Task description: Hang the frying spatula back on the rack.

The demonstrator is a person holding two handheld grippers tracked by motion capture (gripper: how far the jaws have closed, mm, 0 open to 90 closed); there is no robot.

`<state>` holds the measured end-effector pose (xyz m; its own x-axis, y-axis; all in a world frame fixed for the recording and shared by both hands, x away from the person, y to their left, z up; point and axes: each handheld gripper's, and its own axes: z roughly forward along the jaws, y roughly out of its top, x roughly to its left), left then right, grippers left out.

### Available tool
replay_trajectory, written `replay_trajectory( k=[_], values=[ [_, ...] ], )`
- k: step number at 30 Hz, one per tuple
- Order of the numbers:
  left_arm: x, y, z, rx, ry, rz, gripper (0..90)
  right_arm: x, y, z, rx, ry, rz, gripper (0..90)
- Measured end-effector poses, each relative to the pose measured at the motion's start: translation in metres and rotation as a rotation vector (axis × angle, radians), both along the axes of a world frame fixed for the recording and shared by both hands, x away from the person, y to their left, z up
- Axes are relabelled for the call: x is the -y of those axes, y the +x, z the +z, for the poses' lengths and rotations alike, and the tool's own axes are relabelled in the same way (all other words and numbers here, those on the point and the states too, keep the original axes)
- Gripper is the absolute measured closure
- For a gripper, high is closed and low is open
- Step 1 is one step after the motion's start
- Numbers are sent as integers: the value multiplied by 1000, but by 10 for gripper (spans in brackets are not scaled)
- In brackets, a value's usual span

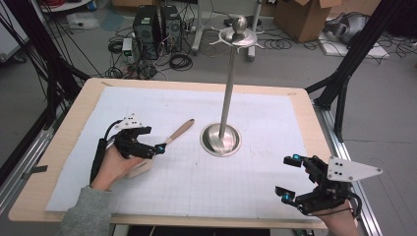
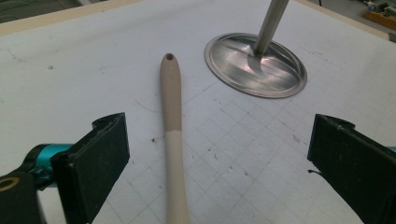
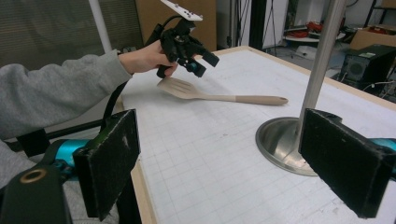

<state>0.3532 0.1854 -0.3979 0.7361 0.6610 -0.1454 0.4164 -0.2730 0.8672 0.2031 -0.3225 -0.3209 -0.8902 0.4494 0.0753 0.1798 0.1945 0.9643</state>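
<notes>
The beige slotted plastic spatula [image 3: 212,94] lies flat near the table's [image 1: 59,162] left edge, under the left gripper [image 1: 158,148], whose jaws stand apart astride its handle. To grip well, lower squarely and close mid-handle. The right gripper [image 1: 289,179] waits with jaws apart, holding nothing, near the right edge.

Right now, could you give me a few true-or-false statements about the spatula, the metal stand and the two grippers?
1. The spatula lies flat on the table. True.
2. The left gripper is clamped on the spatula. False: its jaws stand open above the handle.
3. The metal stand is upright, its round base on the white mat. True.
4. The right gripper holds the stand. False: it is open, apart from the stand, near the table's right edge.
</notes>
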Motion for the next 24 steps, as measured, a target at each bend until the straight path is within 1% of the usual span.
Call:
replay_trajectory(
  k=[3,4,7,10,11,13,14,15,16,18,19,23,24],
  values=[
    [0,5,-4,-6,2,10,71,2,-3,0,-7,2,-3,117],
    [0,6,-5,-8,5,13,76,2,-3,0,1,4,-5,117],
    [2,9,-8,-8,9,23,84,4,-6,0,-5,4,-12,117],
    [6,14,-12,-23,32,14,84,6,-9,-1,-2,4,-19,117],
    [8,15,-12,-24,31,13,84,6,-11,-1,-4,3,-20,117],
    [10,16,-12,-11,23,13,84,8,-13,-1,-11,3,-23,117],
    [10,16,-12,-11,23,13,87,9,-14,-1,-10,5,-26,117],
    [10,18,-14,-8,22,20,89,10,-14,-2,0,4,-29,117],
    [10,18,-14,-8,22,20,91,11,-15,-2,-5,8,-32,117],
    [8,22,-17,-23,20,31,93,13,-17,-2,-5,11,-36,117],
    [8,22,-17,-23,20,31,93,13,-18,-2,-7,8,-41,117],
    [8,25,-21,-42,43,31,106,15,-20,-2,-3,9,-46,117],
    [9,25,-22,-46,47,31,111,15,-20,-2,-8,8,-47,117]
  ],
)
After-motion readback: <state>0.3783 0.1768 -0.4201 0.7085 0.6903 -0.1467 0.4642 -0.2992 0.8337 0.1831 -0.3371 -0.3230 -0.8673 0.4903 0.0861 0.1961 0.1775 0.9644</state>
